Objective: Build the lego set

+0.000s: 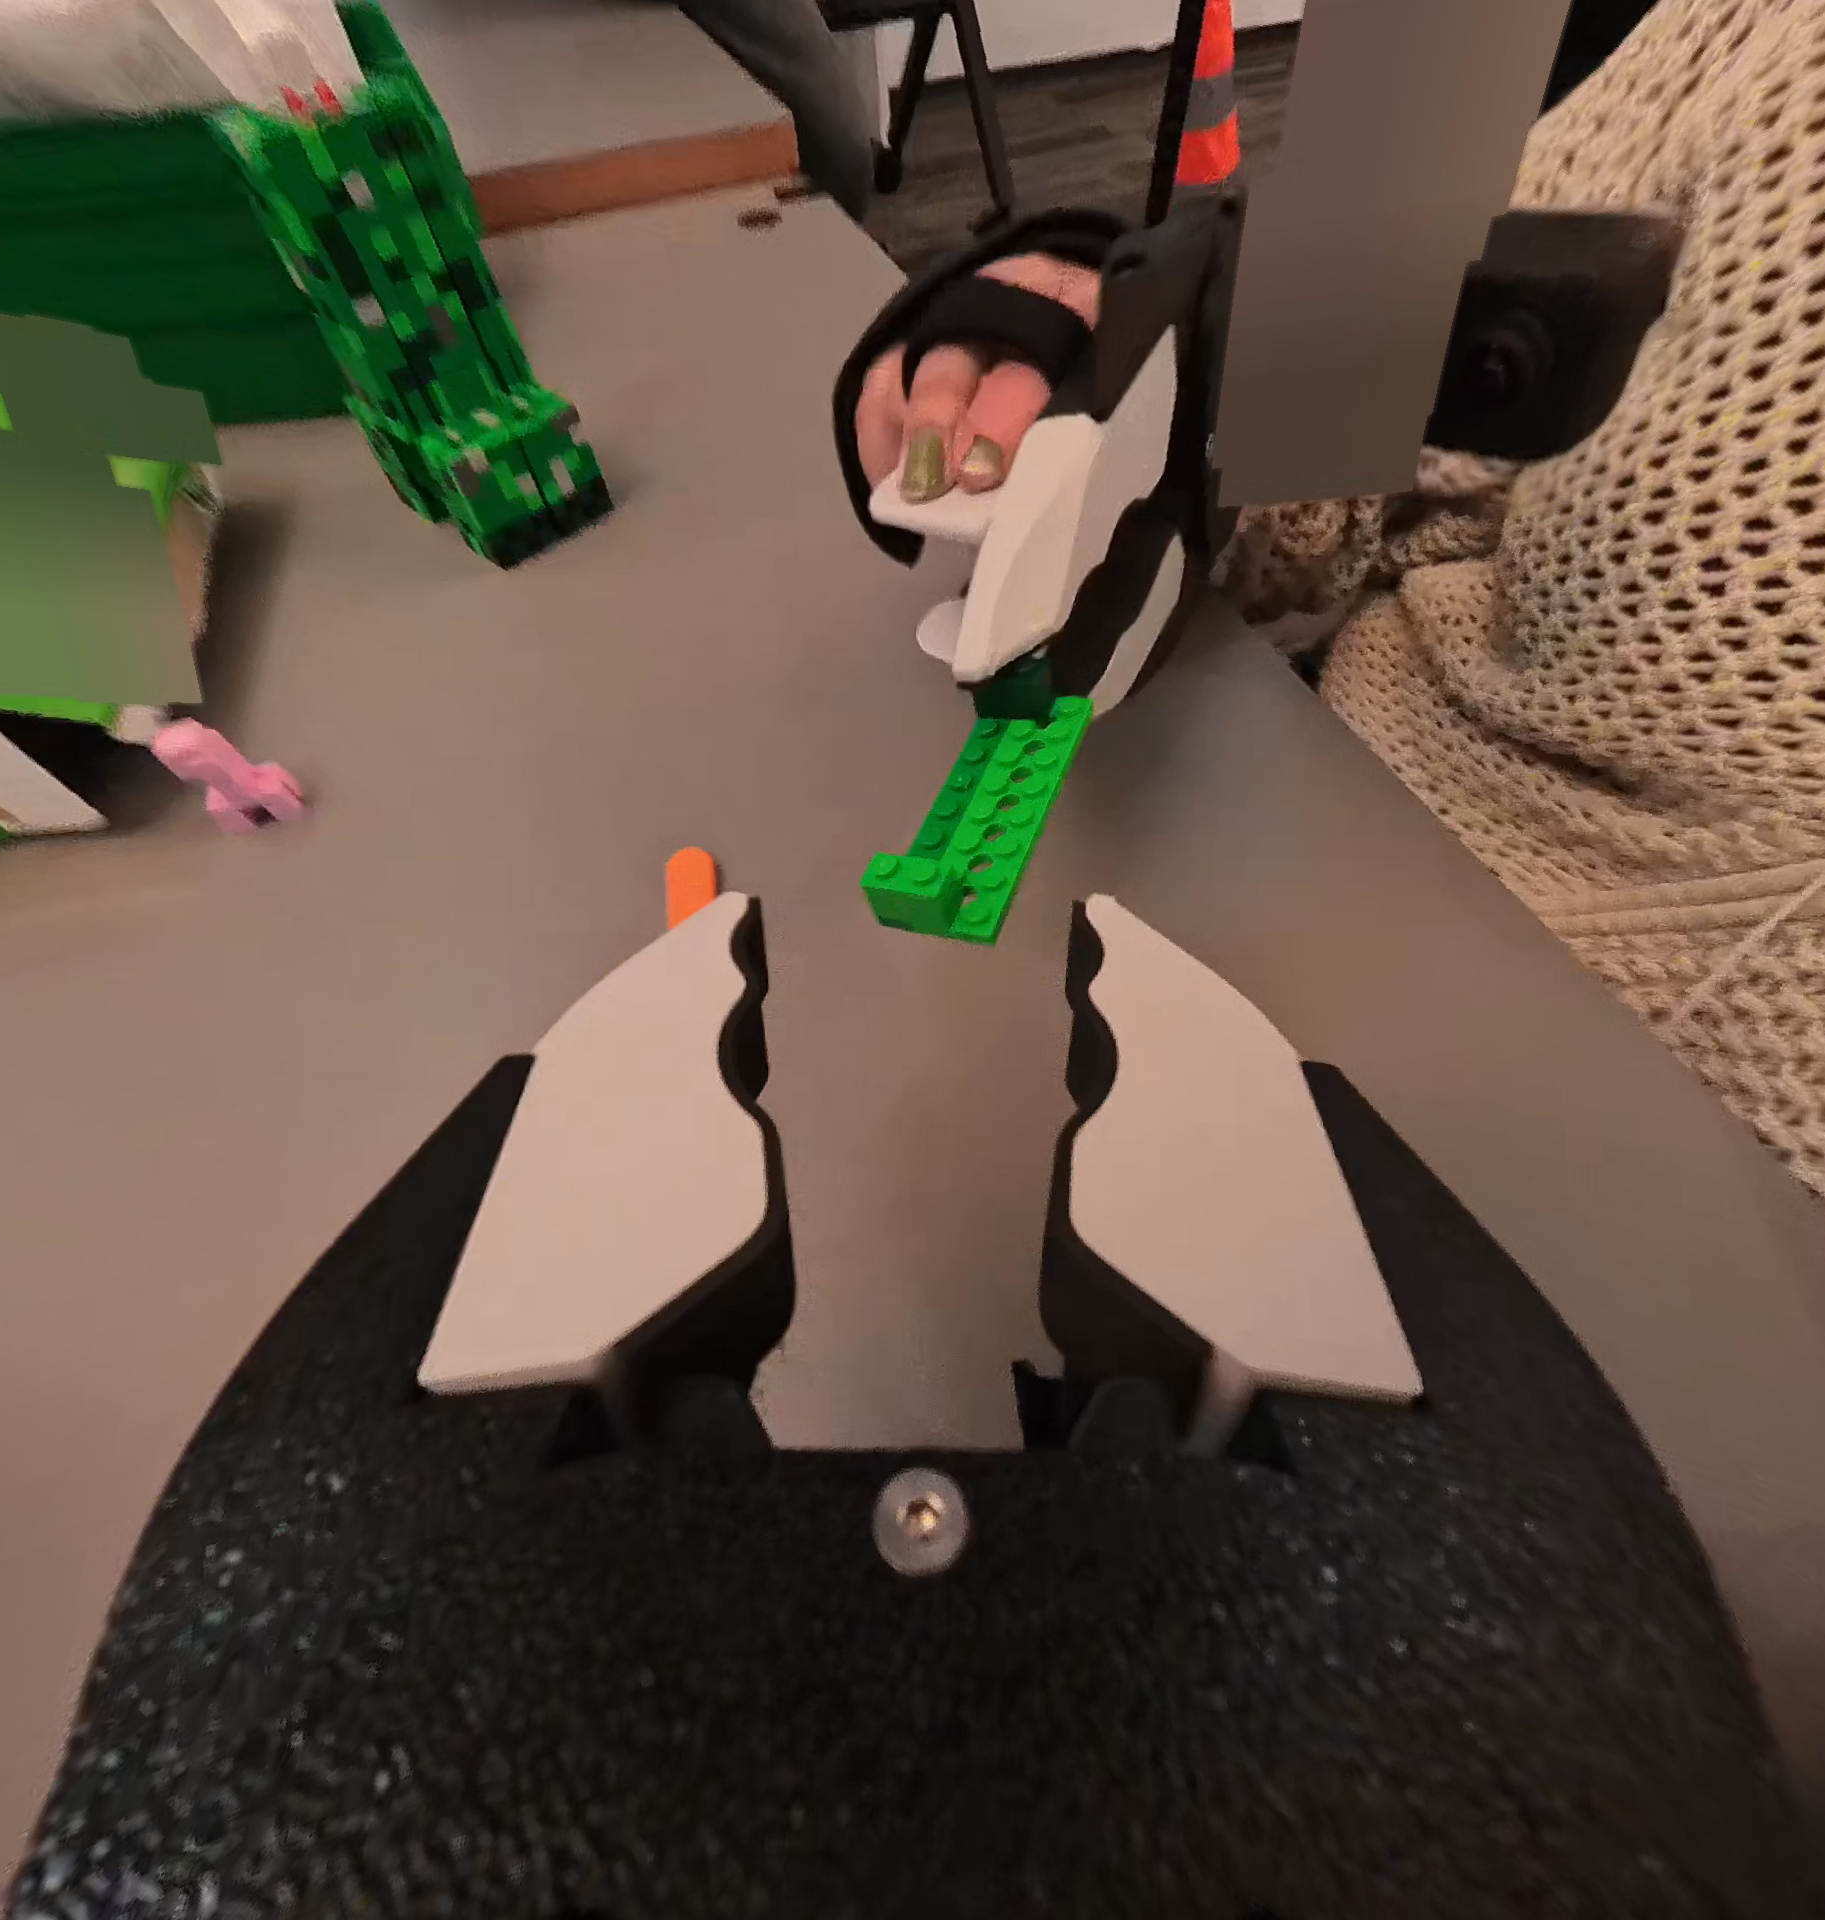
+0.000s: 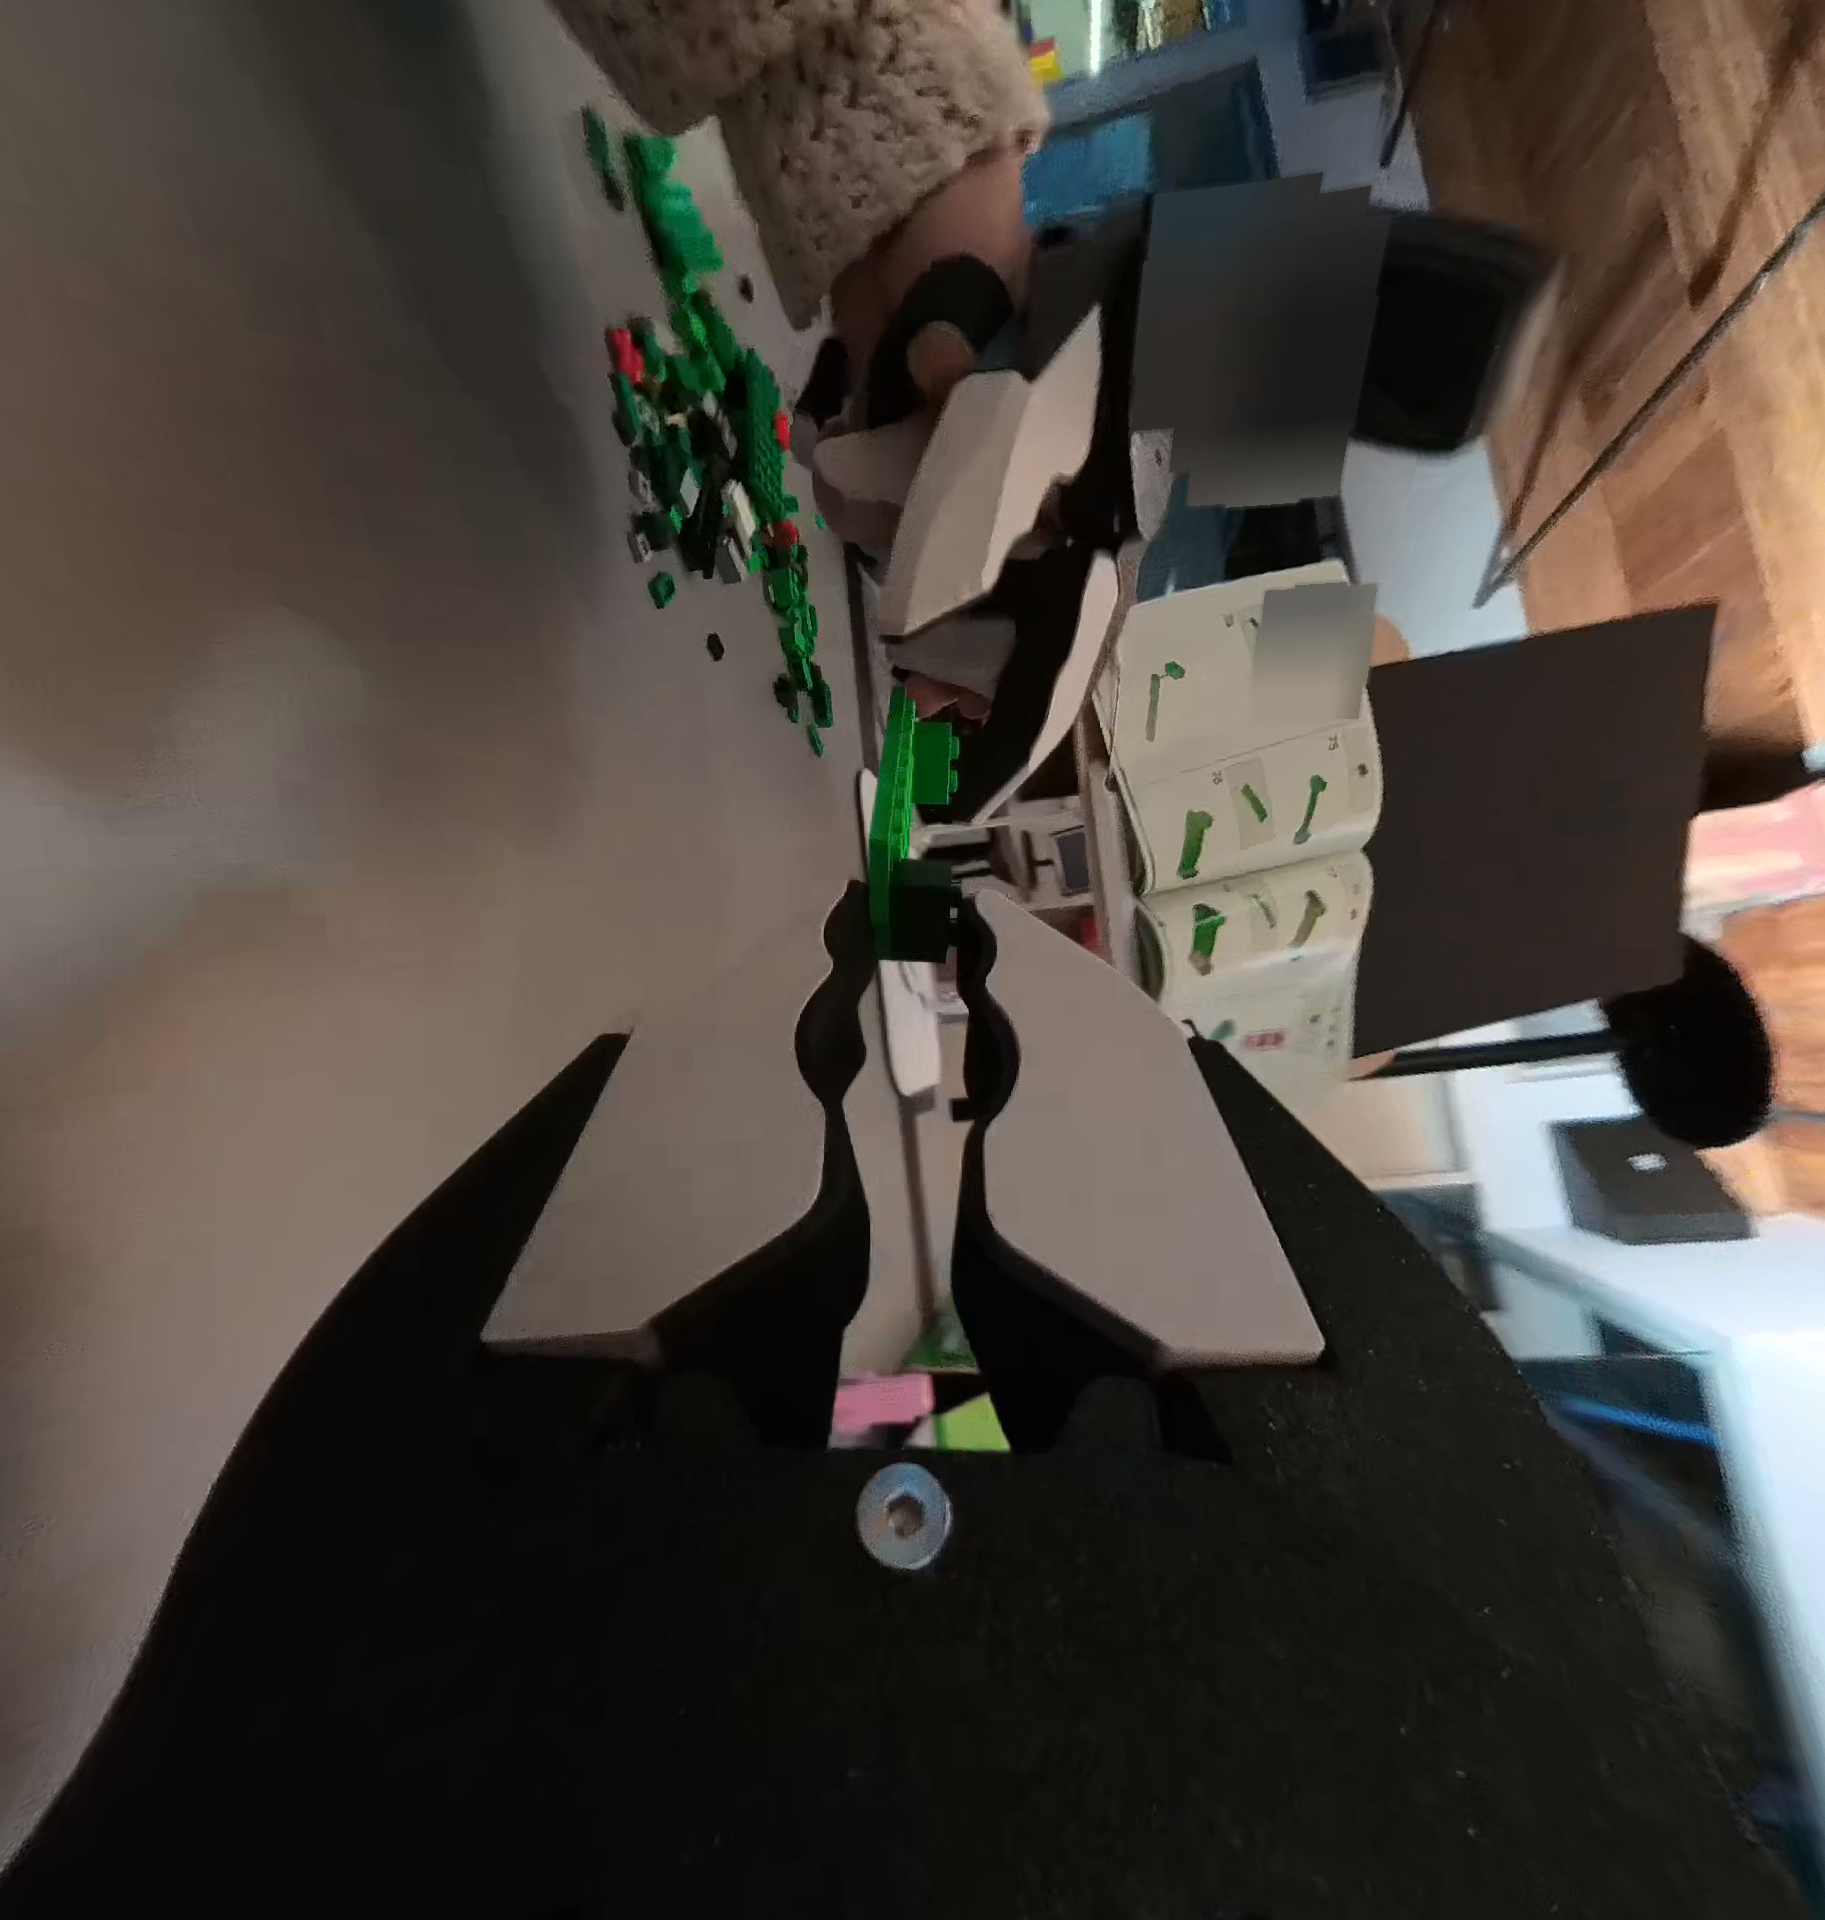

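Grey table (image 1: 596,665), carpeted room with traffic cone (image 1: 1207,104) far; left gripper (image 1: 916,914) spread, empty; right gripper (image 2: 913,914) pinching green plate (image 1: 991,821); loose bricks (image 2: 710,436) blurred.

On the table (image 1: 575,1039), seen from the left wrist view, the left gripper (image 1: 916,914) sits at 6 o'clock. The plate (image 1: 991,821) hangs just beyond its tips toward 12, held at its far end by the right gripper (image 1: 1017,681). A peg (image 1: 690,883) lies beside the left fingertip. A figure (image 1: 233,784) lies at 9 o'clock, a tower (image 1: 420,312) at 11. In the right wrist view, loose bricks (image 2: 710,436) lie beyond the plate (image 2: 897,821), the booklet (image 2: 1240,790) to its right.
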Available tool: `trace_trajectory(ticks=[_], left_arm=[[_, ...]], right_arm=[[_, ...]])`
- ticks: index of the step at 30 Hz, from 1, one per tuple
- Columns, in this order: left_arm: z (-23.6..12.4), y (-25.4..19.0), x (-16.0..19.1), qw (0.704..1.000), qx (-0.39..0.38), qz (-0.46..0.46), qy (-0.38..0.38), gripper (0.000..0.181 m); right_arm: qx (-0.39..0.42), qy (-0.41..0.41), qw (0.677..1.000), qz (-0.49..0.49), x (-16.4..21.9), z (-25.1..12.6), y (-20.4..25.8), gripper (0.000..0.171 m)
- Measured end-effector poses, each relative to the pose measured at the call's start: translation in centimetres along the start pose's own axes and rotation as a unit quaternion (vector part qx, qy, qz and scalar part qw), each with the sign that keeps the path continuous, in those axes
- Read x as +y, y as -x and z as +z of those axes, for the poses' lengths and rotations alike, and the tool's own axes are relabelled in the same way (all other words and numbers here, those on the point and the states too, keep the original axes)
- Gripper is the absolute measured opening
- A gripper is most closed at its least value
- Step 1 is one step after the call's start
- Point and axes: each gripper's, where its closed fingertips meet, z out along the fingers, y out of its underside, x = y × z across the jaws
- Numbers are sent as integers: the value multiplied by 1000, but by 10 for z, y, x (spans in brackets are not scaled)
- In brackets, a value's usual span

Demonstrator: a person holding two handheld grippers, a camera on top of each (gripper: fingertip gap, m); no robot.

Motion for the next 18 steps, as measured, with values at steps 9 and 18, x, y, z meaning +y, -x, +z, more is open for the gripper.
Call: trace_trajectory(ticks=[9, 18], left_arm=[[-8, 13, -46, 934, -216, 286, -15, 51], [-17, -12, -88, 892, -251, 367, -80, 17]], right_arm=[[-47, -83, 980, 173, -11, -14, -50, 15], [-38, -110, 983, 144, -34, -26, -79, 15]])
